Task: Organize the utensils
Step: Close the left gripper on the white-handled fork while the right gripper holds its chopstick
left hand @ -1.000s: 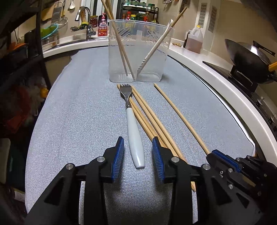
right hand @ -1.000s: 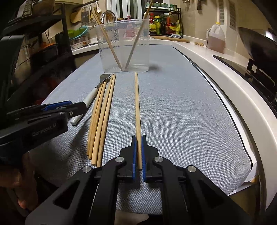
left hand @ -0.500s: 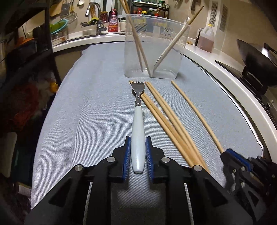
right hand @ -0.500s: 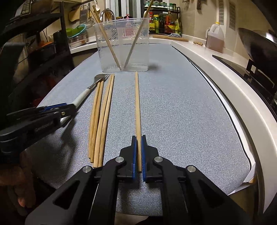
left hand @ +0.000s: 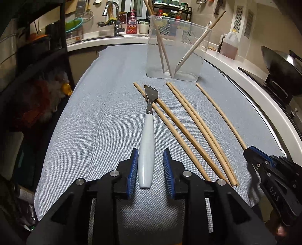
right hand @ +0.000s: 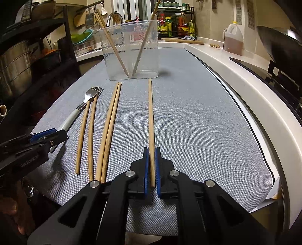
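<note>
A white-handled fork (left hand: 147,143) lies on the grey cloth (left hand: 94,122), its tines resting over two chopsticks (left hand: 166,116). My left gripper (left hand: 150,152) straddles the handle's end. Its jaws are opening: the left pad is at the handle, the right pad stands apart. Beside them lies a pair of chopsticks (left hand: 190,116). My right gripper (right hand: 152,150) is shut on the near end of a single chopstick (right hand: 150,116) that lies flat on the cloth. A clear container (right hand: 149,56) at the far end holds chopsticks and a white-handled utensil.
A wok (left hand: 279,64) sits on the stove past the white counter edge on the right. An oil bottle (left hand: 229,45) stands behind the container, and a sink with a faucet (left hand: 113,17) is at the back left. Dark shelves (left hand: 28,56) line the left side.
The left jaws narrowed onto the fork handle, then widened again. The fork and the two chopsticks under it have shifted left, away from the other pair. The right gripper has not moved.
</note>
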### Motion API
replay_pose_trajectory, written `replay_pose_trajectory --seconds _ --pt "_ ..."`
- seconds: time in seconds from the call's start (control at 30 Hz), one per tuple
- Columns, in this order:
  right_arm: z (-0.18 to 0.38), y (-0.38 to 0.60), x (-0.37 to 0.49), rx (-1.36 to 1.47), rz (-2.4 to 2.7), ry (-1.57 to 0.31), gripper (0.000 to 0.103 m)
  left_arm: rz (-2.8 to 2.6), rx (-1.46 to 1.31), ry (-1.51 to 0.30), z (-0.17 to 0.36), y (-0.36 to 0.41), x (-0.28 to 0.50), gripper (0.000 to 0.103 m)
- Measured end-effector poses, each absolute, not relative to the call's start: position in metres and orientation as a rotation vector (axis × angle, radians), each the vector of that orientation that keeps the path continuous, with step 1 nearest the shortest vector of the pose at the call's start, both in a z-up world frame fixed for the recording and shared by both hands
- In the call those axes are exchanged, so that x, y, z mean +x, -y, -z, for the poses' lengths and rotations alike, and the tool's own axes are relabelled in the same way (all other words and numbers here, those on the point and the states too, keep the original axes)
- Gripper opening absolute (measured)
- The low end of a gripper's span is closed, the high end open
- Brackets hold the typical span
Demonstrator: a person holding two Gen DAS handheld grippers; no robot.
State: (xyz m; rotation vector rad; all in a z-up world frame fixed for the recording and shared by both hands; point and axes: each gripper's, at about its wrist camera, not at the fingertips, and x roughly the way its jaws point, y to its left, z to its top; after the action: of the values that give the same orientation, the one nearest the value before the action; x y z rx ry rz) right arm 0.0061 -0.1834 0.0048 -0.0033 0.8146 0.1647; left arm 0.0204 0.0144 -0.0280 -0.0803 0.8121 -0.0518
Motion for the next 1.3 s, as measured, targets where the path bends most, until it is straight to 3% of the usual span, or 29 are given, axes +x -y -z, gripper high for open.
replay_pose_trajectory --seconds 1.3 --pt "-0.0045 0.1753 0.012 -0.036 -0.156 -0.792 0.007 0.013 -0.031 -0.779 0.0284 -0.0087 0.028 0.029"
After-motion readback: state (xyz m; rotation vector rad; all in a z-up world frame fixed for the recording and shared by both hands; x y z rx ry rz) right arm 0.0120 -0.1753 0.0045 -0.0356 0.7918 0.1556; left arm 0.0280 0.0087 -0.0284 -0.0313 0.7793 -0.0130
